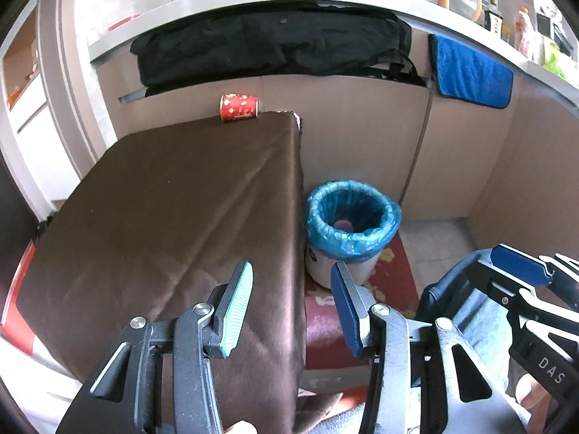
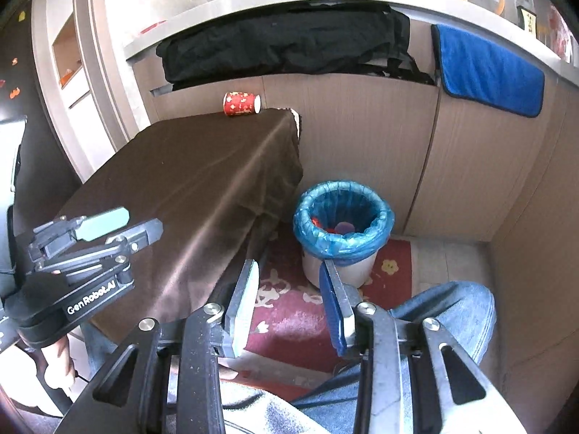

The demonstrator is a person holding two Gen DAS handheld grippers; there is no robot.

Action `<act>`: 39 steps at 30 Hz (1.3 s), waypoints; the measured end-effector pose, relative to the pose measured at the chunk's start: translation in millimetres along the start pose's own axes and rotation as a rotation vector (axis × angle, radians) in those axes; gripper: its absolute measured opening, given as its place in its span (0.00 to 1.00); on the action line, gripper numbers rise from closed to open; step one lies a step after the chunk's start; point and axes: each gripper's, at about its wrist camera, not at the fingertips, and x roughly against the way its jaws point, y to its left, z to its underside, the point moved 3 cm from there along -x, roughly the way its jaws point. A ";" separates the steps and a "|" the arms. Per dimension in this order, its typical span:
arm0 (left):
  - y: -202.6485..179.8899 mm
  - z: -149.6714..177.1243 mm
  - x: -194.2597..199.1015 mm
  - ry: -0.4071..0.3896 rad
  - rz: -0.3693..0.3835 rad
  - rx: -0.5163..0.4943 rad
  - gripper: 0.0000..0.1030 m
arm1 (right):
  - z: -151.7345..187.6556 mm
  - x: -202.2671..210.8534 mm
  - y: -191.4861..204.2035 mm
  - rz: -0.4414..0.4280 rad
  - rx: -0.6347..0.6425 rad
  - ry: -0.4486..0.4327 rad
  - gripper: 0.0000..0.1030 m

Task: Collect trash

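Observation:
A red paper cup (image 1: 239,107) lies on its side at the far edge of a table covered with brown cloth (image 1: 173,209); it also shows in the right wrist view (image 2: 241,103). A white trash bin with a blue liner (image 1: 353,222) stands on the floor right of the table, with some trash inside; it also shows in the right wrist view (image 2: 343,224). My left gripper (image 1: 293,275) is open and empty over the table's near right edge. My right gripper (image 2: 289,271) is open and empty, low over the floor mat near the bin.
A kitchen counter (image 1: 289,3) runs along the back, with black cloth (image 1: 275,47) and a blue towel (image 1: 470,72) hanging from it. A red patterned mat (image 2: 289,311) lies under the bin. The person's jeans-clad knee (image 2: 445,311) is at lower right.

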 end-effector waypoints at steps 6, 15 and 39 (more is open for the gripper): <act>4.7 2.7 -0.2 0.013 -0.007 0.012 0.45 | 1.0 -0.4 1.7 0.001 0.000 0.010 0.32; 5.7 4.9 -4.1 0.036 -0.003 0.017 0.45 | 3.5 -3.6 2.3 -0.005 0.001 0.032 0.32; 1.7 5.7 7.0 -0.003 0.010 0.019 0.45 | 0.3 4.5 -0.3 0.002 -0.017 0.004 0.32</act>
